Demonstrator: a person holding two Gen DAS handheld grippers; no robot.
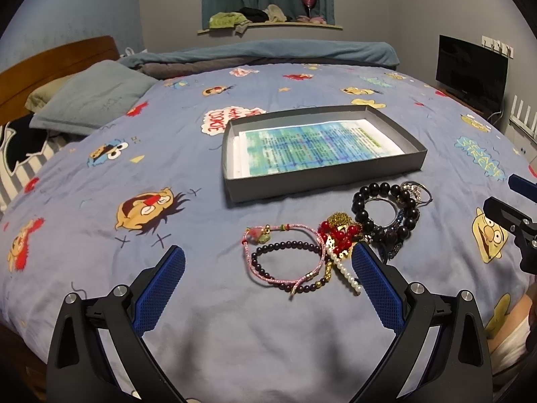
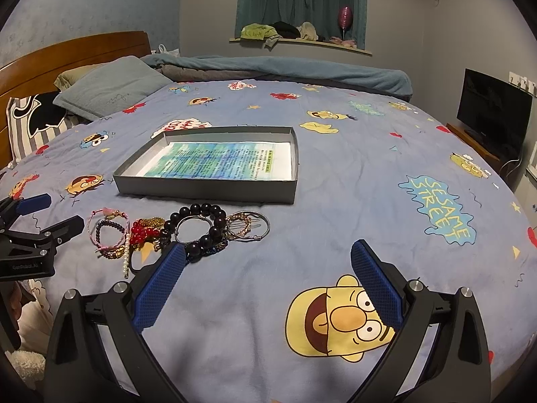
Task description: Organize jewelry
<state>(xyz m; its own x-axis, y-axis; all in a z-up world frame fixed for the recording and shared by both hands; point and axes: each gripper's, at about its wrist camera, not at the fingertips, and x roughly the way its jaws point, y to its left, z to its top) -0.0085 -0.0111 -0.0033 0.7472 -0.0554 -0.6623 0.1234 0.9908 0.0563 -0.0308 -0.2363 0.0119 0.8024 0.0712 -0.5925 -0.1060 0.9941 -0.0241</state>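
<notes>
A pile of jewelry lies on the blue cartoon bedspread in front of a shallow grey box [image 1: 231, 181] lined with printed paper. In the left wrist view I see a pink cord bracelet [image 1: 285, 278], a dark purple bead bracelet [image 1: 295, 245], red beads [image 1: 339, 235], a pearl strand [image 1: 345, 272], a large black bead bracelet [image 1: 386, 208] and silver bangles [image 1: 418, 191]. My left gripper [image 1: 268, 262] is open and empty, just before the bracelets. My right gripper [image 2: 268, 258] is open and empty, right of the pile; the black bead bracelet [image 2: 201, 221] and box [image 2: 204, 189] show there too.
Pillows [image 1: 94, 100] and a wooden headboard [image 1: 57, 57] are at the far left. A folded blue blanket [image 1: 268, 53] lies along the far side of the bed. A dark TV [image 2: 493, 114] stands at the right. A windowsill with clothes [image 2: 278, 33] is at the back.
</notes>
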